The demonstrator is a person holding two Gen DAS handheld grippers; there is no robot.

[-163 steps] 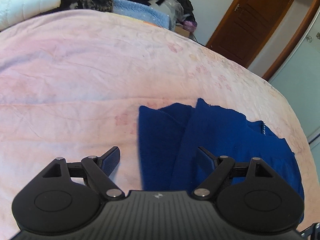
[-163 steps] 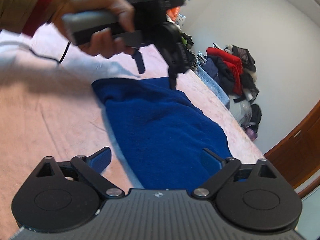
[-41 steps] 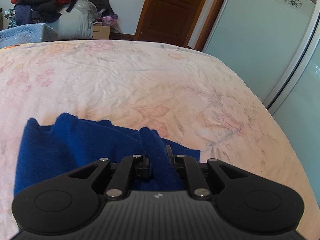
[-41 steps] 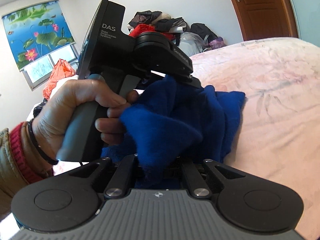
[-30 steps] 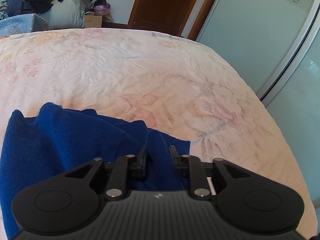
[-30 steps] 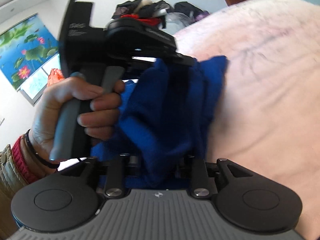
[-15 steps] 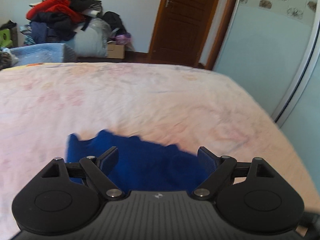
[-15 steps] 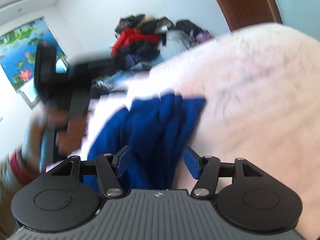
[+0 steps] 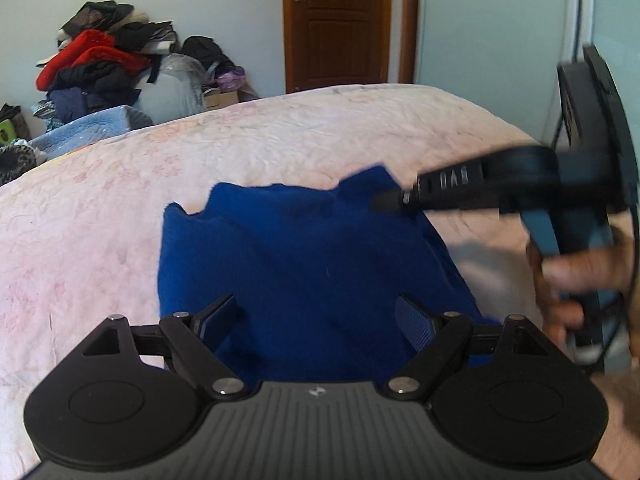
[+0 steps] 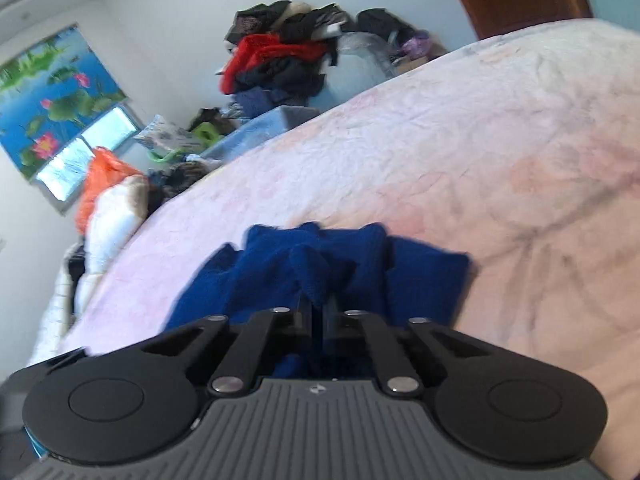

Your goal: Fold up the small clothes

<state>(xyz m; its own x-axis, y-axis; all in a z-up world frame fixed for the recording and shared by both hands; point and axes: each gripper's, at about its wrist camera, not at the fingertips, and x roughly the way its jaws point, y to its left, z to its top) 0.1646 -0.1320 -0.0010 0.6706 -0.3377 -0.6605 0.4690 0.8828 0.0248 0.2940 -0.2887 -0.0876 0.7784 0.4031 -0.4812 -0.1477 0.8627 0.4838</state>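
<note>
On the bed (image 9: pixel 280 136), our right gripper (image 10: pixel 316 316) pinches the soft, limp blue garment (image 9: pixel 304 256) near its edge; left gripper (image 9: pixel 316 312) jaws gape wide.

Bed (image 9: pixel 280 132) under wrinkled pale pink floral cover, crumpled blue garment (image 9: pixel 304 264) lying directly on it

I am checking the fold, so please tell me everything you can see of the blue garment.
The blue garment is deep blue with a soft, fuzzy, knit-like look. It lies bunched in thick overlapping layers on the pink bedspread, with uneven edges and corners sticking up at the far side. No sleeves or collar can be made out. The right gripper is shut on a raised fold of it, pulling the cloth into a small peak. The left gripper hangs open over its near part, and contact cannot be told.
</note>
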